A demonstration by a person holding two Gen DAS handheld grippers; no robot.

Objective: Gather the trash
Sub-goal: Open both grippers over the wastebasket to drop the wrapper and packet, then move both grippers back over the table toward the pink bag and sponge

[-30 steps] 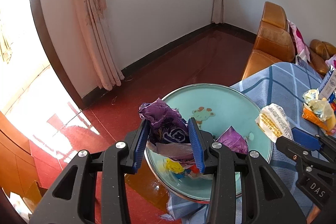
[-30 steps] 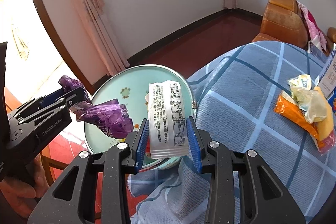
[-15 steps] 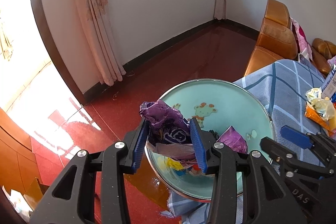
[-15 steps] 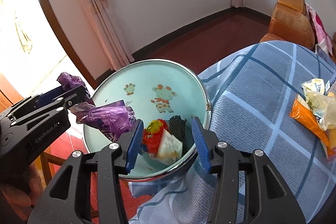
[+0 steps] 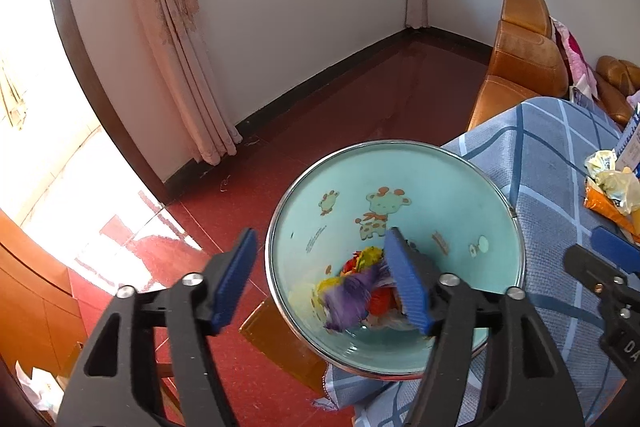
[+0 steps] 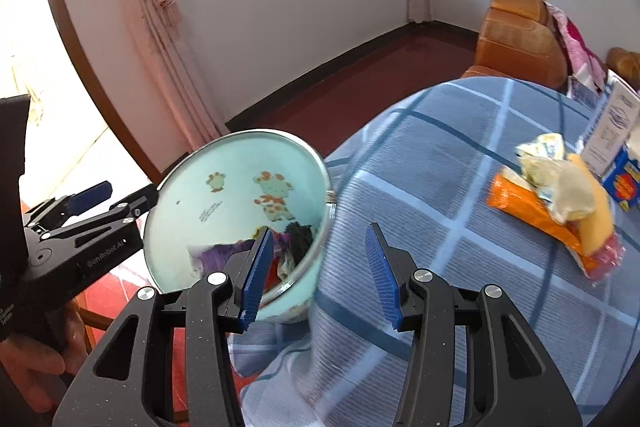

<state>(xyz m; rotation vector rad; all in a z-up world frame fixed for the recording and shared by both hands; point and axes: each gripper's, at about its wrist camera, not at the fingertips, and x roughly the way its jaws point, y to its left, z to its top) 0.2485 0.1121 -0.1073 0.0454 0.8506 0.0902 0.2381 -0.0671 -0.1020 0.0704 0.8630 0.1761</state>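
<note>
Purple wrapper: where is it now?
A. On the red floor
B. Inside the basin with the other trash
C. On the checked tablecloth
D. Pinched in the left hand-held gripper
B. The purple wrapper lies inside the basin among other scraps, and the left hand-held gripper stands open and empty.

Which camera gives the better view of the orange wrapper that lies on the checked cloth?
The right wrist view: the orange wrapper lies there nearly whole on the blue checked cloth, with crumpled pale wrappers on top. The left wrist view shows only a small part of it at the right edge.
</note>
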